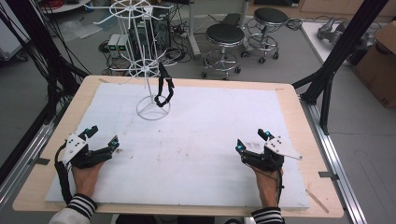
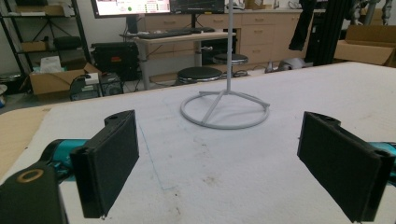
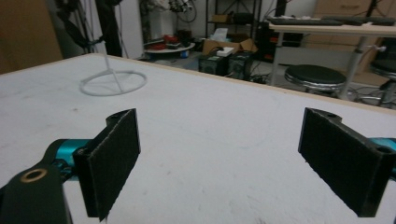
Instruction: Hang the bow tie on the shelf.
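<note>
High view: two hands in striped sleeves rest at the near edge of the table (image 1: 289,100), each holding a gripper on the white mat (image 1: 210,135). Left gripper (image 1: 103,137) sits near the mat's left edge, jaws spread wide with nothing between them; right gripper (image 1: 252,141) sits well apart toward the right, jaws likewise spread and empty. Farther back, left of centre, a white wire rack (image 1: 148,70) stands upright on its ring base, a black strap (image 1: 164,88) hanging from it. Stools (image 1: 225,35) stand beyond the table.
</note>
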Demonstrator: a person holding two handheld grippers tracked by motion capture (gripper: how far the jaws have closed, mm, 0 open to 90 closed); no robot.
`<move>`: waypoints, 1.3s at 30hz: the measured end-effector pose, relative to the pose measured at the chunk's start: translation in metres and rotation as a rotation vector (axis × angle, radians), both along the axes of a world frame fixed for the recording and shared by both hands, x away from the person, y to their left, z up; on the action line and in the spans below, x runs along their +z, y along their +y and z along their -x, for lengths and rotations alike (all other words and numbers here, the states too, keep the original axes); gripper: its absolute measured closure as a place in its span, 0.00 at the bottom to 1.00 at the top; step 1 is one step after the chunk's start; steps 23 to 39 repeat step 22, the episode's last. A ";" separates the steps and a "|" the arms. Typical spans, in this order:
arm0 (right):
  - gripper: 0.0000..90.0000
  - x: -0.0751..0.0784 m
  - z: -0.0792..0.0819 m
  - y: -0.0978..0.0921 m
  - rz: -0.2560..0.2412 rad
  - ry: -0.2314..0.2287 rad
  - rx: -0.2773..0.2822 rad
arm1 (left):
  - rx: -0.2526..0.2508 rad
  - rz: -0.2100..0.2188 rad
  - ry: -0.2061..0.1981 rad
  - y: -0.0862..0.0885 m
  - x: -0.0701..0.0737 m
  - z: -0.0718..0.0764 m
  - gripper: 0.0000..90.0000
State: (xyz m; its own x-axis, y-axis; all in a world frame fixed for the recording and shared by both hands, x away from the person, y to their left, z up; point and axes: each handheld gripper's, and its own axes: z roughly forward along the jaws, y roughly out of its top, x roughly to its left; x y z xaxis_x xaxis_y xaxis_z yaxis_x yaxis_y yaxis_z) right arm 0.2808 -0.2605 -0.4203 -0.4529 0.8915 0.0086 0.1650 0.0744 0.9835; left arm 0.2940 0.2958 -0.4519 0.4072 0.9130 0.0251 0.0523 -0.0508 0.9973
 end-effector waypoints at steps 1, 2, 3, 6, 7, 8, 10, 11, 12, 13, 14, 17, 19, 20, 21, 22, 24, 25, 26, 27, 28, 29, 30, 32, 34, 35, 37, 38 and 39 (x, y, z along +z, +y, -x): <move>0.13 0.000 0.000 0.000 0.000 0.000 0.000 | 0.001 0.000 0.000 0.000 0.000 0.000 0.14; 0.13 -0.008 0.002 -0.003 -0.016 -0.009 -0.016 | 0.001 -0.001 0.000 0.000 0.000 0.000 0.14; 0.13 -0.008 0.002 -0.003 -0.016 -0.009 -0.016 | 0.000 -0.001 0.002 0.000 0.000 0.000 0.14; 0.13 -0.017 0.004 -0.006 -0.025 -0.018 -0.038 | 0.004 0.002 0.001 0.000 0.000 0.000 0.14; 0.13 -0.023 0.004 -0.005 -0.026 -0.014 -0.046 | 0.004 0.000 0.002 0.000 0.000 0.000 0.14; 0.13 -0.023 0.004 -0.005 -0.026 -0.014 -0.046 | 0.004 0.001 0.002 0.000 0.000 0.000 0.14; 0.13 -0.030 0.005 -0.003 0.002 -0.017 -0.054 | 0.004 -0.001 0.003 0.000 0.000 0.000 0.14; 0.13 -0.030 0.007 -0.002 0.006 -0.035 -0.068 | 0.004 -0.001 0.003 0.000 0.000 0.000 0.14; 0.13 -0.030 0.007 -0.001 0.010 -0.037 -0.073 | 0.005 0.000 0.003 0.000 0.000 0.000 0.14; 0.13 -0.030 0.007 -0.001 0.010 -0.037 -0.073 | 0.005 0.000 0.003 0.000 0.000 0.000 0.14; 0.13 -0.030 0.007 -0.001 0.011 -0.033 -0.069 | 0.004 0.001 0.004 0.000 0.000 0.000 0.14; 0.13 -0.030 0.007 -0.001 0.012 -0.034 -0.073 | 0.004 0.001 0.003 0.000 0.000 0.000 0.14; 0.13 -0.031 0.008 0.000 0.028 -0.041 -0.070 | 0.003 0.003 -0.001 0.001 0.000 0.000 0.14; 0.13 -0.031 0.008 0.000 0.029 -0.041 -0.073 | 0.001 0.007 -0.005 0.001 0.000 0.001 0.14; 0.13 -0.031 0.008 0.000 0.024 -0.039 -0.072 | 0.004 0.010 -0.010 0.001 0.000 0.001 0.14; 0.13 -0.031 0.008 0.000 0.025 -0.039 -0.071 | 0.006 0.012 -0.014 0.001 -0.001 0.002 0.14; 0.13 -0.031 0.008 0.000 0.025 -0.039 -0.071 | 0.006 0.012 -0.014 0.001 -0.001 0.002 0.14; 0.13 -0.031 0.008 0.000 0.025 -0.039 -0.071 | 0.006 0.012 -0.014 0.001 -0.001 0.002 0.14; 0.13 -0.031 0.008 0.000 0.025 -0.039 -0.071 | 0.006 0.012 -0.014 0.001 -0.001 0.002 0.14; 0.13 -0.031 0.008 0.000 0.025 -0.039 -0.071 | 0.006 0.012 -0.014 0.001 -0.001 0.002 0.14; 0.13 -0.031 0.008 0.000 0.025 -0.039 -0.071 | 0.006 0.012 -0.014 0.001 -0.001 0.002 0.14; 0.13 -0.031 0.008 0.000 0.025 -0.039 -0.071 | 0.006 0.012 -0.014 0.001 -0.001 0.002 0.14; 0.13 -0.031 0.008 0.000 0.025 -0.039 -0.071 | 0.006 0.012 -0.014 0.001 -0.001 0.002 0.14; 0.13 -0.031 0.008 0.000 0.025 -0.039 -0.071 | 0.006 0.012 -0.014 0.001 -0.001 0.002 0.14; 0.13 -0.031 0.008 0.000 0.025 -0.039 -0.071 | 0.006 0.012 -0.014 0.001 -0.001 0.002 0.14; 0.13 -0.031 0.008 0.000 0.025 -0.039 -0.071 | 0.006 0.012 -0.014 0.001 -0.001 0.002 0.14; 0.13 -0.031 0.008 0.000 0.025 -0.039 -0.071 | 0.006 0.012 -0.014 0.001 -0.001 0.002 0.14; 0.13 -0.031 0.008 0.000 0.025 -0.039 -0.071 | 0.006 0.012 -0.014 0.001 -0.001 0.002 0.14; 0.13 -0.031 0.008 0.000 0.025 -0.039 -0.071 | 0.006 0.012 -0.014 0.001 -0.001 0.002 0.14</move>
